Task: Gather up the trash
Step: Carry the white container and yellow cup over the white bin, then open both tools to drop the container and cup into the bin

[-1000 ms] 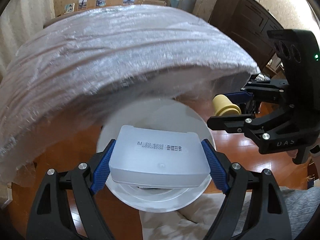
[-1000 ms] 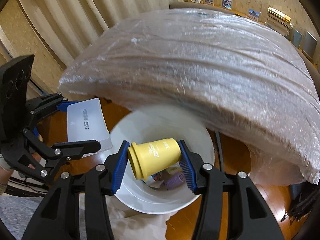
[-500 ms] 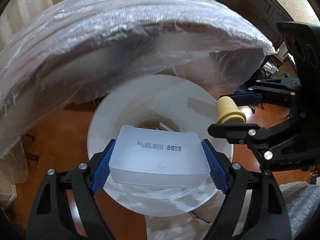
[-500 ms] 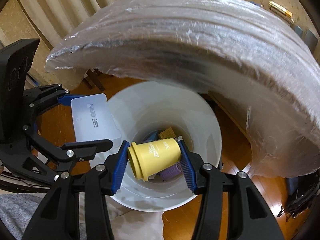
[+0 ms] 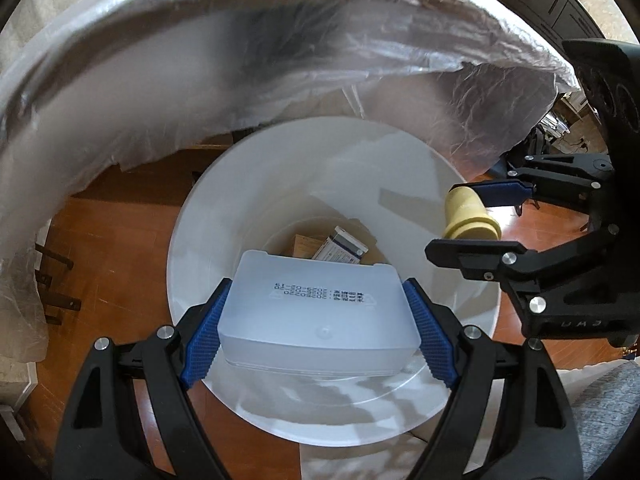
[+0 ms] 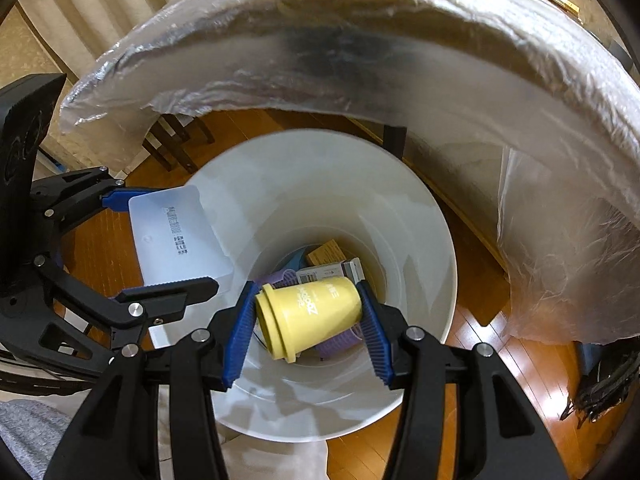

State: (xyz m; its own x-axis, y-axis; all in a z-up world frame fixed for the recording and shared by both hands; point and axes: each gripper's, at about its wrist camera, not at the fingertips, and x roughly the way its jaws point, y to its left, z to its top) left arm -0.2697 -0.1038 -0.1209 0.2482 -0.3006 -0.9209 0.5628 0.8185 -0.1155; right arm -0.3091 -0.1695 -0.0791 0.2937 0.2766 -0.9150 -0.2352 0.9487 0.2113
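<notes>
Risk: I hold box (image 5: 320,312) in left tongs (image 5: 318,330), cup (image 6: 310,316) in right tongs (image 6: 306,330); box overhangs bin (image 5: 188,240) rim and may snag.

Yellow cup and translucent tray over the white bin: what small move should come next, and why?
Probably open both jaws and drop them. The left hand-held gripper clamps the translucent plastic tray and the right hand-held gripper clamps the yellow cup, both above the white bin, which already holds other trash.
</notes>
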